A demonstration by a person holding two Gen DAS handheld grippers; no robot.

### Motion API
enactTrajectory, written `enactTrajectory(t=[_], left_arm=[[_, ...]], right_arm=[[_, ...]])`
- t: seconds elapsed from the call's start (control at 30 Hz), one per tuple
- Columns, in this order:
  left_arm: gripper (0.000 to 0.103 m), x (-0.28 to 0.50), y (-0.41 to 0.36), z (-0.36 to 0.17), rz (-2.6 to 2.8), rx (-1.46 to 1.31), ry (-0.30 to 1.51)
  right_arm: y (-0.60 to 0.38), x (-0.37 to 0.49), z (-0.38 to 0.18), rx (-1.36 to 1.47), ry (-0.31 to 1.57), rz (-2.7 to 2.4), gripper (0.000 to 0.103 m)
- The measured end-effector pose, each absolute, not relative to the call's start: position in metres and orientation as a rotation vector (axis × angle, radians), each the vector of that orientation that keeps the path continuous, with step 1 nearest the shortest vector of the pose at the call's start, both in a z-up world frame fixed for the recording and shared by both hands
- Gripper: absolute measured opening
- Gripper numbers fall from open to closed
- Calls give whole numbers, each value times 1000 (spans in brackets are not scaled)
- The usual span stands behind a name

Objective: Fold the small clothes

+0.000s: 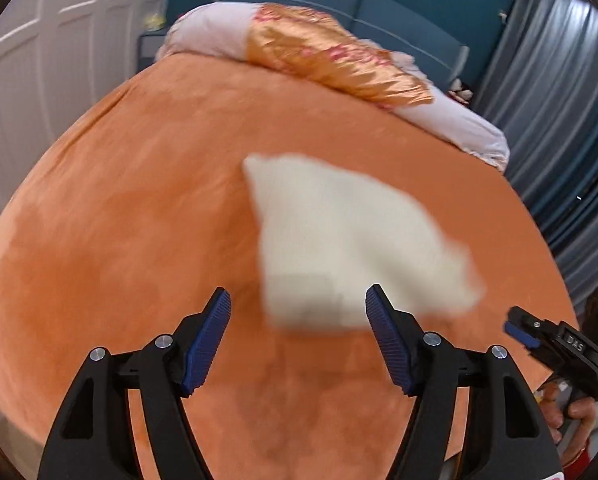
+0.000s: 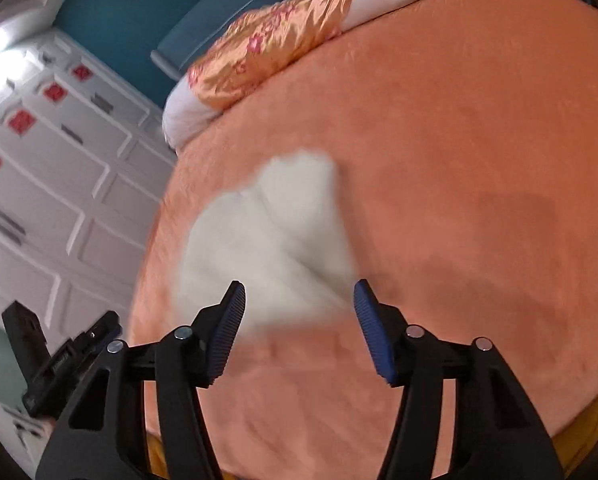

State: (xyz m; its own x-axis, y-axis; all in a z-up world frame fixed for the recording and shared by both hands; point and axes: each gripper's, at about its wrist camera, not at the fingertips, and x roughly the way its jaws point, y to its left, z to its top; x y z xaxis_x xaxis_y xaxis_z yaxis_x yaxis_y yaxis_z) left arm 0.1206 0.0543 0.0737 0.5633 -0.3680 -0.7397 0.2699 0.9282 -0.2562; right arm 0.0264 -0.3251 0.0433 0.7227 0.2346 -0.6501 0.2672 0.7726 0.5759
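Note:
A small white garment lies flat on the orange bedspread, blurred by motion. My left gripper is open and empty, hovering just in front of the garment's near edge. In the right wrist view the same garment shows a fold line across it. My right gripper is open and empty, its fingers straddling the garment's near corner from above. The right gripper also shows at the left wrist view's right edge, held in a hand. The left gripper shows at the right wrist view's lower left.
A rolled white and orange satin duvet lies at the bed's head against a blue headboard. White wardrobe doors stand to the left, grey curtains to the right. The bed's near edge is close.

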Motion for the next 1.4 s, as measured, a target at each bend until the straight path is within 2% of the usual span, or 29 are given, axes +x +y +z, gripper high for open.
enactTrajectory(t=[0.1,0.27,0.43,0.47,0.5,0.53,0.57,0.6,0.8,0.87,0.97,1.0,1.23,1.33,1.4], left_arm=[[66,115,46,65,-360,-83,899],[66,112,16,59,-358,-38,899],[66,132,1,36,-309,-2,934],[66,135,0,33,-302,8,937],[66,137,-1,30,-295,16,941],[66,141,-2,26,-284,27,948],[66,142,-2,25,-279,30,952],[66,145,-1,23,-274,29,954],[69,153,5,12,-265,11,971],[69,158,4,5,-254,10,994],[69,163,2,-6,-260,1,1032],[69,162,1,-8,-253,7,1032],[68,146,0,12,-211,39,969],[68,143,-4,19,-172,85,922],[69,153,-8,8,-176,98,972]], right_arm=[[-315,29,42,607,819,-13,55],[-297,84,51,543,835,16,55],[-301,130,26,534,914,15,55],[-301,140,20,537,933,10,52],[-302,149,9,539,960,14,36],[-303,155,3,533,988,21,28],[-300,161,0,520,1009,17,16],[-296,166,3,508,1004,16,11],[-289,157,92,414,677,182,10],[-292,169,70,370,737,131,10],[-302,196,-9,361,1000,28,11],[-305,193,-19,379,1004,21,12],[-307,110,42,371,815,16,14],[-300,89,21,394,888,62,14],[-294,95,-6,346,975,24,13]])
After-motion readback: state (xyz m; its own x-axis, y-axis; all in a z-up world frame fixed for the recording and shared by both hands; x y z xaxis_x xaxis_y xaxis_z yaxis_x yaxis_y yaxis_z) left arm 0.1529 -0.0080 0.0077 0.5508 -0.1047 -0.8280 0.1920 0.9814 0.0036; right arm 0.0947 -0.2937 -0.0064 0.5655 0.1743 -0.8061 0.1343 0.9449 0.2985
